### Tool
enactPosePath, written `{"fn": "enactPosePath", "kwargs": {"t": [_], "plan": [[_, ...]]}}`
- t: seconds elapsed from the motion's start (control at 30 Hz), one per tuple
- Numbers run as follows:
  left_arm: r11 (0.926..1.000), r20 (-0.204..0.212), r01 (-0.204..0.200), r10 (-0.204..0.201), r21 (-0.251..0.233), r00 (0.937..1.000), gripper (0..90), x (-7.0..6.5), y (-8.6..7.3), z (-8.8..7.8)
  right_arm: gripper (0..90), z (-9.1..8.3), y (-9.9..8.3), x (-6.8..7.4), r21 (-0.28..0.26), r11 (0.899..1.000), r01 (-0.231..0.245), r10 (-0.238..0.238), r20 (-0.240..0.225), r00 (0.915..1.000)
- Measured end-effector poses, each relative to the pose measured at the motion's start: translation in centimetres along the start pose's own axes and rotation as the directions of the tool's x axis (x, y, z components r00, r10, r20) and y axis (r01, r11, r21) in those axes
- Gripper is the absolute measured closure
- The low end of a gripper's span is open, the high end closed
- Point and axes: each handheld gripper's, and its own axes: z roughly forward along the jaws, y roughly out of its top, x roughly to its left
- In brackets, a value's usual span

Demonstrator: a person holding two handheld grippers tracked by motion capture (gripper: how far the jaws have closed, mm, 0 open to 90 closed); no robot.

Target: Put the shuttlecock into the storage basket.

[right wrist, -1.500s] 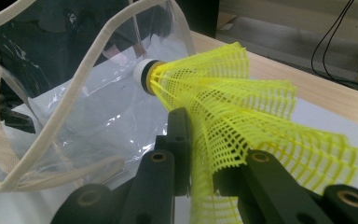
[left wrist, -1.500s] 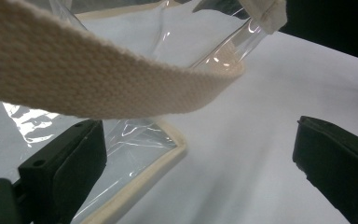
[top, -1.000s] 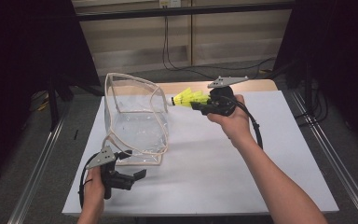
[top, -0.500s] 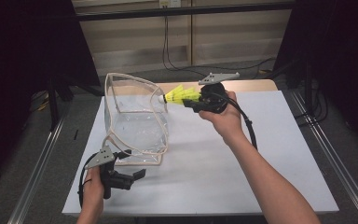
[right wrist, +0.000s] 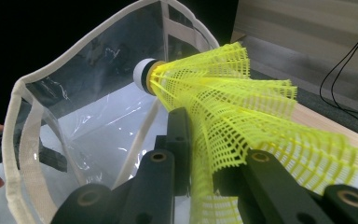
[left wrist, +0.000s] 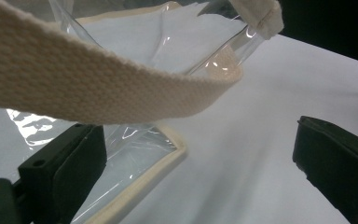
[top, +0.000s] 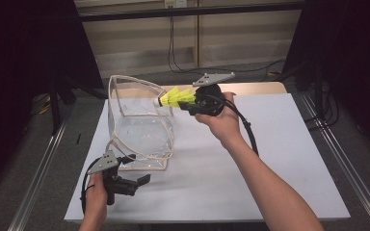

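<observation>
Right gripper view: shuttlecock [right wrist: 223,107] is clamped in right hand-held gripper [right wrist: 200,154]; bag [right wrist: 88,116] rim may be clipped, left hand-held gripper [top: 142,179] being released.

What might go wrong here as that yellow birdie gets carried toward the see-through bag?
The shuttlecock is pinched by its soft mesh skirt in the right gripper, so it might crumple or slip. Its cork tip sits right at the clear bag's floppy rim; it may catch there and drop outside. The left gripper is open beside the bag's base, with the strap lying loose above its jaws, so the bag may tip.
</observation>
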Motion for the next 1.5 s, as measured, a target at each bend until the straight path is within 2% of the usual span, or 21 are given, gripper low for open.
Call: {"fn": "enactPosePath", "kwargs": {"t": [0.37,0.73,0.87,1.4,1.5], "plan": [[1.0,0.003,0.0,0.0,-0.001,1.0,2.9,0.0,0.0,0.0,79.7,1.0,0.9,1.1,0.004,1.0,0.021,-0.021,-0.01,0.9997],[1.0,0.008,0.0,0.0,-0.001,1.0,2.9,0.0,0.0,0.0,79.7,1.5,1.4,1.6,0.005,1.0,0.028,-0.028,-0.02,0.9994],[1.0,0.02,0.004,-0.004,0.0,0.9998,2.9,0.1,-0.1,0.1,79.7,1.8,1.7,1.9,0.008,0.999,0.039,-0.039,-0.025,0.9989],[1.0,0.017,0.004,-0.003,-0.004,0.9999,2.9,0.2,-0.1,0.0,79.7,3.4,2.5,3.6,0.014,0.998,0.061,-0.06,-0.051,0.9969],[1.0,0.005,0.008,-0.008,-0.005,1.0,2.9,0.1,-0.1,-0.1,79.7,3.7,2.6,3.9,0.017,0.997,0.069,-0.068,-0.057,0.996]]}}
